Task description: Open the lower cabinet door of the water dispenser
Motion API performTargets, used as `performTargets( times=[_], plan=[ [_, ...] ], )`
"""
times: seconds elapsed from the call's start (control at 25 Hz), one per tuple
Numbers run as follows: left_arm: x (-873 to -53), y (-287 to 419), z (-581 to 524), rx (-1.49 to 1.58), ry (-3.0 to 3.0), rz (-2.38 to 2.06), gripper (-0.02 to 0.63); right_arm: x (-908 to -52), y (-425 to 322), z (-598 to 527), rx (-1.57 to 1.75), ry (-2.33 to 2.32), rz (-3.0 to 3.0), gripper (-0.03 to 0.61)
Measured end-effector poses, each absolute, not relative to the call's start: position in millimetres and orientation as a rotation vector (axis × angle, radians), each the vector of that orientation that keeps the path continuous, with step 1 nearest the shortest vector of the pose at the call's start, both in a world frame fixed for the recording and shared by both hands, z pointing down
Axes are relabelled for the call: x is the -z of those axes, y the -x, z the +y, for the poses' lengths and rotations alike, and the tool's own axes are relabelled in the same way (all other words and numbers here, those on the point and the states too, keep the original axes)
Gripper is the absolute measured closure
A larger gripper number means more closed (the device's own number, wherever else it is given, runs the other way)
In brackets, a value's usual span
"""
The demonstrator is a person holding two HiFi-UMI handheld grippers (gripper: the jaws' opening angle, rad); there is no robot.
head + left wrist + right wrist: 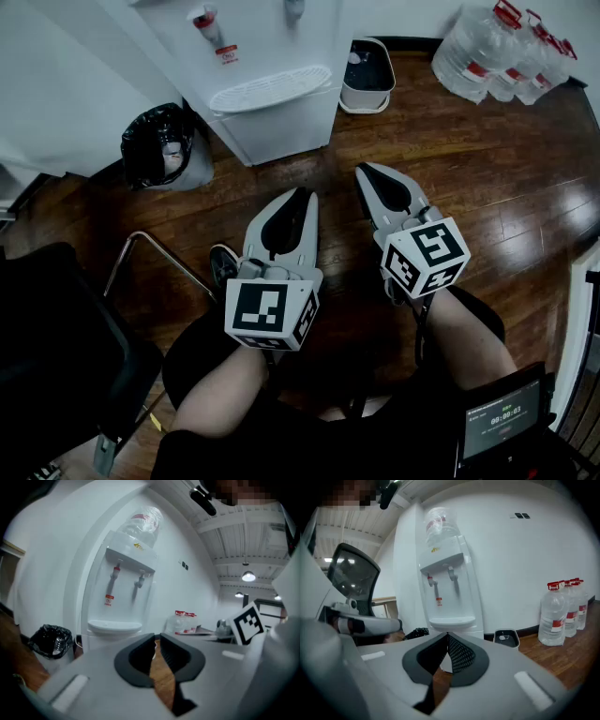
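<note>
Far left in the head view there's a black office chair (52, 361) with a metal armrest, and up past it a trash can lined with a black bag (159, 145) sits just beside the white water dispenser (248, 56). The dispenser stands against the wall on the wooden floor (450, 178), with a red-tagged tap (206, 21) and a drip tray (272, 89) sticking out the front. The lower cabinet door (281, 127) is right under that tray and it looks closed, flush with the front. The left gripper (302, 192) hangs over the person's left leg, jaws clenched together with nothing in them, pointing toward the dispenser but well apart from it. The right gripper (364, 171) is just beside it over the other leg, same deal: jaws pressed together, empty, nowhere near touching the door. Right of the dispenser base there's a small white bin with a dark inside (367, 75), and further right a cluster of big water jugs with red caps (497, 47) sits by the wall. Bottom right corner shows a small screen with a timer (502, 417).
</note>
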State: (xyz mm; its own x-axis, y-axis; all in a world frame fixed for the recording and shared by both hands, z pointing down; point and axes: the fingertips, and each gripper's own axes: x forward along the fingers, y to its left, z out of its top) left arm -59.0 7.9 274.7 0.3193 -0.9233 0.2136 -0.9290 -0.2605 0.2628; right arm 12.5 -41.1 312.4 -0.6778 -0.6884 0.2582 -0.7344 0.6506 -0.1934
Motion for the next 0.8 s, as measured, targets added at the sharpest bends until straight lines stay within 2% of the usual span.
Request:
performTargets(
  times=[0.24, 0.52, 0.64, 0.8],
  plan=[
    [-272.1, 71.3, -28.3, -0.038, -2.26, -1.68, 0.511, -345.1, -8.9, -75.8, -0.489, -1.089, -2.642, 0.567],
    [-332.9, 85.0, -56.5, -0.211, -2.078, -1.623, 0.474, -362.5, 7.1, -112.4, -0.526, -0.962, -2.623, 0.434],
    [-363.8, 97.1, -64.9, -0.285, -1.92, -1.585, 0.461, -378.9, 7.5, -129.4, -0.531, -0.931, -2.568, 0.4],
    [-373.1, 104.0, -77.2, -0.306, -1.885, -1.573, 0.454, -416.8, 6.5, -148.5, -0.515, -0.858, -2.475, 0.387]
  ],
)
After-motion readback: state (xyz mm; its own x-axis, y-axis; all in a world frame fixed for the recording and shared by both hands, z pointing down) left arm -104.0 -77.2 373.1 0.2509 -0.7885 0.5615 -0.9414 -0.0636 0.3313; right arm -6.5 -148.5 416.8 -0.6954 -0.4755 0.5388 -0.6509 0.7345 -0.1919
